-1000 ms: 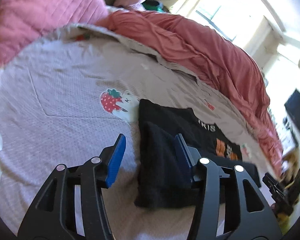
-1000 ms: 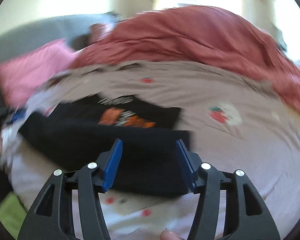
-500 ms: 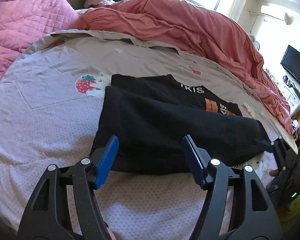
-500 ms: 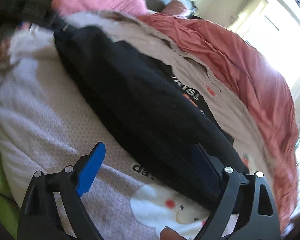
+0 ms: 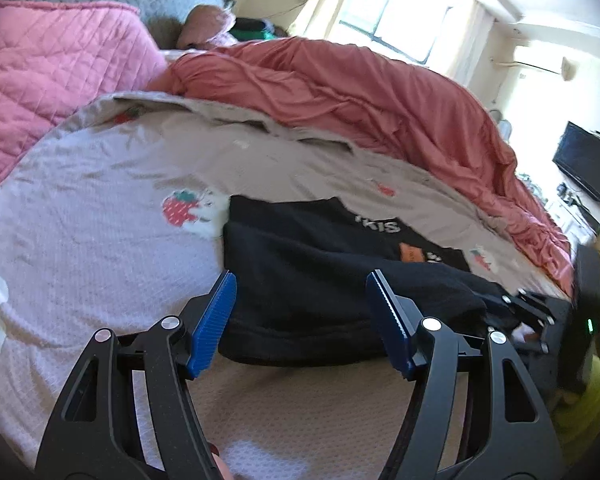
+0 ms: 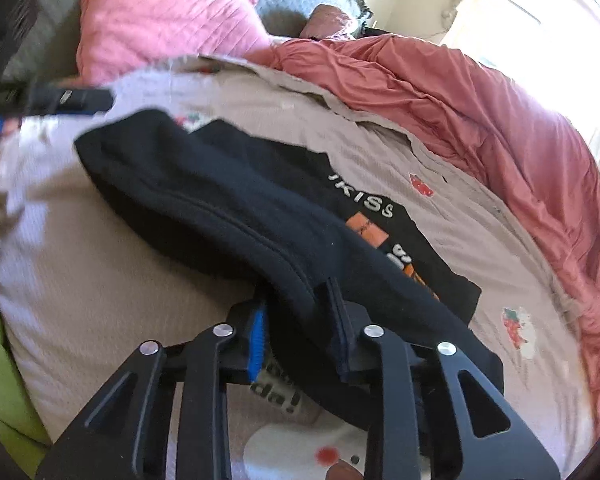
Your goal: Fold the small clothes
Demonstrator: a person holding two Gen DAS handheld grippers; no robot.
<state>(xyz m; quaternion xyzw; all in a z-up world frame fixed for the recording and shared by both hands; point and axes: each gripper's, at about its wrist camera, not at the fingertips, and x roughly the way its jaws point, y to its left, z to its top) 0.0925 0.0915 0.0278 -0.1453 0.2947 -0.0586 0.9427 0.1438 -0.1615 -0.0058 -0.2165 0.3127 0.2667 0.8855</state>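
While the black garment lies across the bed, the two views show the following.

Black garment (image 5: 320, 292): a thick dark piece spread over the middle of the left wrist view, its hemmed near edge toward the bottom of the frame; in the right wrist view it runs from upper left to lower right (image 6: 228, 200), partly covering a second garment.
Printed black T-shirt (image 5: 372, 228): lies flat just beyond the dark piece, white letters and an orange patch showing; in the right wrist view (image 6: 384, 224) it shows at centre right.
Left tongs (image 5: 300, 322): spread wide and holding nothing, blue pads either side of the garment's near edge in the lower middle of the frame; whether they touch the cloth I cannot tell.
Right tongs (image 6: 300, 320): clenched on the hem of the black garment at the lower centre of the frame, cloth bunched between the pads; seen blurred at the right edge of the left wrist view (image 5: 532, 312).
Bed sheet (image 5: 100, 248): pale grey with strawberry prints, under both garments.
Duvet (image 5: 380, 96): salmon red, heaped along the upper right.
Pillow (image 5: 52, 68): pink, quilted, upper left.
Television (image 5: 586, 162): dark screen at the right edge of the left wrist view.
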